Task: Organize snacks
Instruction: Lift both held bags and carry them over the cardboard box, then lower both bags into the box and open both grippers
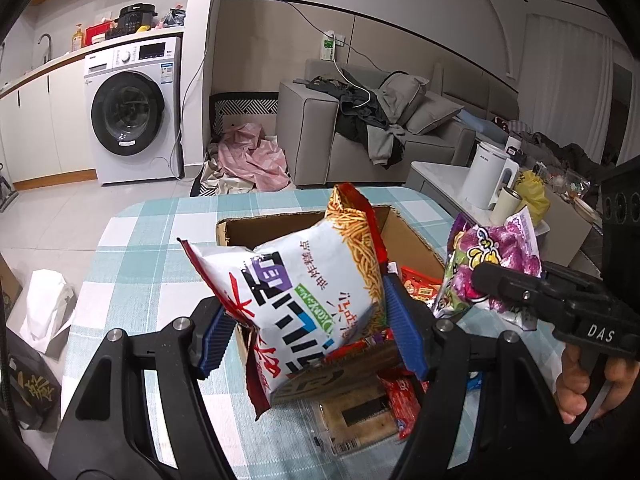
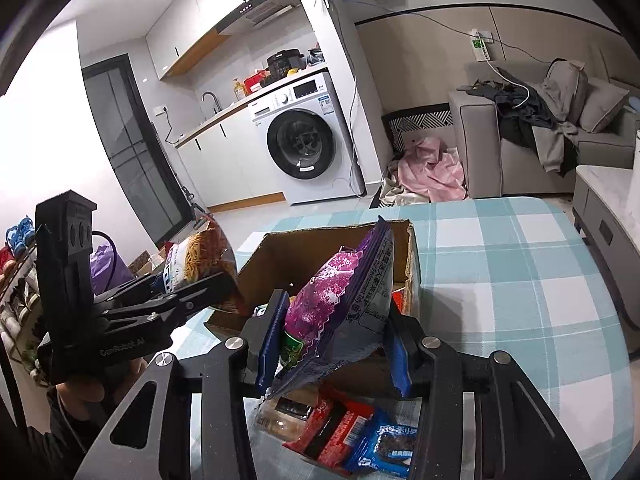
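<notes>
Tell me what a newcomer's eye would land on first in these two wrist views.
First, the two snack bags held up over the open cardboard box on the checked tablecloth: the left gripper clamps a white noodle-snack bag, the right gripper a purple bag. More packets lie on the table just in front of the box.

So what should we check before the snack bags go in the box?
1. Left gripper holds the white noodle bag between both pads: ok.
2. Right gripper is shut on the purple bag: ok.
3. Cardboard box is open on top: ok.
4. Room in the box: ok, its far part looks bare.
5. Both bags over the box: cannot tell.
6. Snacks left on the table, like the blue packet: not ok, not yet sorted.
</notes>
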The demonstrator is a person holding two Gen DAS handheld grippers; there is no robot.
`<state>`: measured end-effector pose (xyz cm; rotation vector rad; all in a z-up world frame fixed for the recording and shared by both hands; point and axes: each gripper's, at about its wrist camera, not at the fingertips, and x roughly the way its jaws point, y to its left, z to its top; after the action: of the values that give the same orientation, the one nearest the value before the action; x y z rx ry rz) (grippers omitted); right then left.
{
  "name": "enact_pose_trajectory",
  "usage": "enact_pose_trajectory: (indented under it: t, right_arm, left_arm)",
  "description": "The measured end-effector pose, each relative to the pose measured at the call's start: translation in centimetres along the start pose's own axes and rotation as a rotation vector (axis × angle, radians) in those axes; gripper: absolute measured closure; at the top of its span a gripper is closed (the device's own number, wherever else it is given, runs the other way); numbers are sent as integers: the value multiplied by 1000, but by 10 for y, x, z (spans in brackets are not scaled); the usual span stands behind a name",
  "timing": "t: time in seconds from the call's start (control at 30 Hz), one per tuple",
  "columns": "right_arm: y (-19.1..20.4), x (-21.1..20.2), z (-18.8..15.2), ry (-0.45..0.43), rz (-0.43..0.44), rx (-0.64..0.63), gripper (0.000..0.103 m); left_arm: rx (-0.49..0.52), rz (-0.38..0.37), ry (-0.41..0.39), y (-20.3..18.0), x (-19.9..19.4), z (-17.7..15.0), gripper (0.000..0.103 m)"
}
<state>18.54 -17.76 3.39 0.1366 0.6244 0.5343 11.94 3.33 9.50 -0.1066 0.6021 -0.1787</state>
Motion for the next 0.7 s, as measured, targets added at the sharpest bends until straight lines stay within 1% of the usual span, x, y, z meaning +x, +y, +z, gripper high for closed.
enact_pose_trajectory:
  t: [0.3,0.7]
  right_arm:
    - [-5,25,5,34,-1,-4,58]
    - [-4,59,4,88,-16,-43,58]
  left_arm:
    - [6,19,34,4,30,3,36]
    - [19,46,90,9,83,0,36]
